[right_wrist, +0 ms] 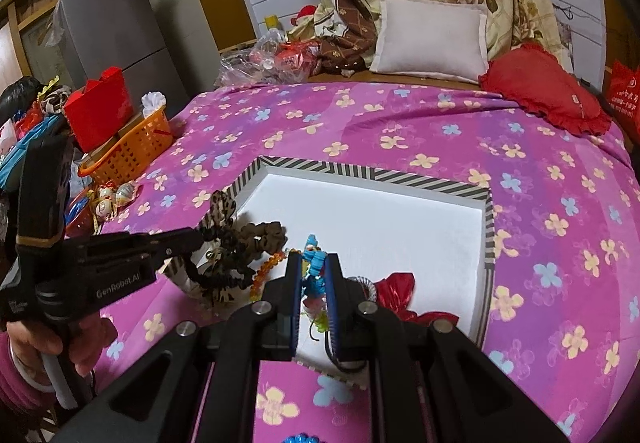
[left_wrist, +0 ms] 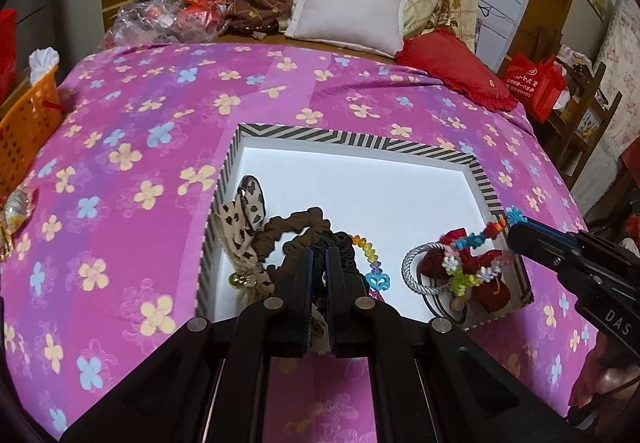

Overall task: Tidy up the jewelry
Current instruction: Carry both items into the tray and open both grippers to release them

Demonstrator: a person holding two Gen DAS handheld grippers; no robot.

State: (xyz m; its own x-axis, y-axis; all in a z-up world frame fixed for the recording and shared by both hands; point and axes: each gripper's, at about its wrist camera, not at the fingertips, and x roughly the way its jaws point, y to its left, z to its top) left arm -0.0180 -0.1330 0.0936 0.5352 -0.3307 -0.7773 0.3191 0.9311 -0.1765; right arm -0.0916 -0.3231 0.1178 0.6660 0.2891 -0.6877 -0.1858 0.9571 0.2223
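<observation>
A shallow box with a striped rim [left_wrist: 360, 138] [right_wrist: 368, 173] and a white floor lies on the pink flowered bedspread. My left gripper [left_wrist: 319, 253] [right_wrist: 198, 235] is shut on a bunch of hair scrunchies [left_wrist: 292, 233] [right_wrist: 256, 237], brown and black. A leopard-print bow [left_wrist: 244, 211] hangs with them over the box's left wall. My right gripper [right_wrist: 313, 259] [left_wrist: 514, 237] is shut on a colourful knotted bracelet [right_wrist: 314, 249] [left_wrist: 482, 243] above the box's near right corner. In the box lie a bead string [left_wrist: 366, 249], a silver hair ring [left_wrist: 414, 267] and a red bow [left_wrist: 494, 285] [right_wrist: 396, 289].
An orange basket [left_wrist: 28, 115] [right_wrist: 134, 149] and wrapped sweets [right_wrist: 116, 199] sit at the bed's left edge. A white pillow [left_wrist: 352, 13], a red heart cushion [left_wrist: 452, 69] and piled bedding lie at the far end. A grey fridge [right_wrist: 116, 27] stands far left.
</observation>
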